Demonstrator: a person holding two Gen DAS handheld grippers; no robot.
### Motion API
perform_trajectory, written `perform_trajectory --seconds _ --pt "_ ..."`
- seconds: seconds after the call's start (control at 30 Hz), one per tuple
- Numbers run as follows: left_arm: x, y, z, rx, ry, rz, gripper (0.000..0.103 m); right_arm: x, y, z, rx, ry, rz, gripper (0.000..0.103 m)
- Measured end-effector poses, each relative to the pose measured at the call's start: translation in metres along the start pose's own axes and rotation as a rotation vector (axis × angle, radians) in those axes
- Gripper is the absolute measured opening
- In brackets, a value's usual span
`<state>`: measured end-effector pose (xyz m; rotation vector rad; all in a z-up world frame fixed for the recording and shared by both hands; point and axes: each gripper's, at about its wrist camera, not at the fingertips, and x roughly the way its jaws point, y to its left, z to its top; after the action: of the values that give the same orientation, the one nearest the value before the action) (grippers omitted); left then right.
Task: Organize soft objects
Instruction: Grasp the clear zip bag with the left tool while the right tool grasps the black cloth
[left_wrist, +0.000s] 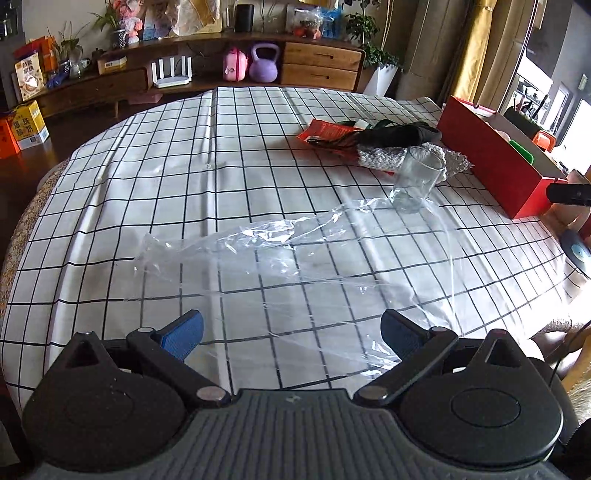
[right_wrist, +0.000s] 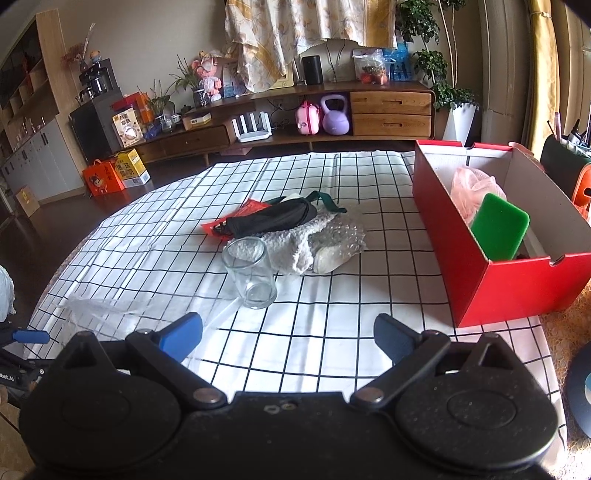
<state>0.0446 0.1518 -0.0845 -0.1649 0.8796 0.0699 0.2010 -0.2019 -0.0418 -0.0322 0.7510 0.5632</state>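
Nearest the glass (right_wrist: 251, 272), both tools spread wide and holding nothing: left gripper (left_wrist: 291, 338) over crinkled clear plastic film (left_wrist: 258, 254), right gripper (right_wrist: 288, 338) just short of the tumbler. Behind the glass, still unsorted: nubbly white cloth (right_wrist: 291, 245), bubble wrap (right_wrist: 345, 236), black pouch (right_wrist: 273, 218), red packet (right_wrist: 243, 212). Right of the glass, stiff red box (right_wrist: 491, 295), already holding pink bag (right_wrist: 471, 188) and green board (right_wrist: 498, 227). Probably early.

Left gripper (left_wrist: 291, 334): black linkage arms, blue finger pads (left_wrist: 184, 336), silver pivot screws, ribbed grey body. Right gripper (right_wrist: 288, 334): same build, black body, blue pads (right_wrist: 181, 338).
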Motion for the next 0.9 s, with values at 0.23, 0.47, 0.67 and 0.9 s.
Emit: perform_trajectory --seconds 0.23,0.47,0.67,0.9 --pt "-0.004 0.027 0.027 0.001 -0.068 -0.013 0.103 0.006 0.001 0.000 0.000 0.023 0.004 0.099" --pt "0.010 0.032 0.060 0.242 -0.051 -0.143 0.103 0.016 0.004 0.001 -0.013 0.048 0.015 0.099" --pt "0.047 0.030 0.070 0.419 0.092 -0.230 0.103 0.028 0.004 0.003 -0.035 0.083 0.017 0.099" --pt "0.072 0.025 0.071 0.565 0.199 -0.315 0.103 0.051 0.000 0.017 -0.089 0.108 0.017 0.099"
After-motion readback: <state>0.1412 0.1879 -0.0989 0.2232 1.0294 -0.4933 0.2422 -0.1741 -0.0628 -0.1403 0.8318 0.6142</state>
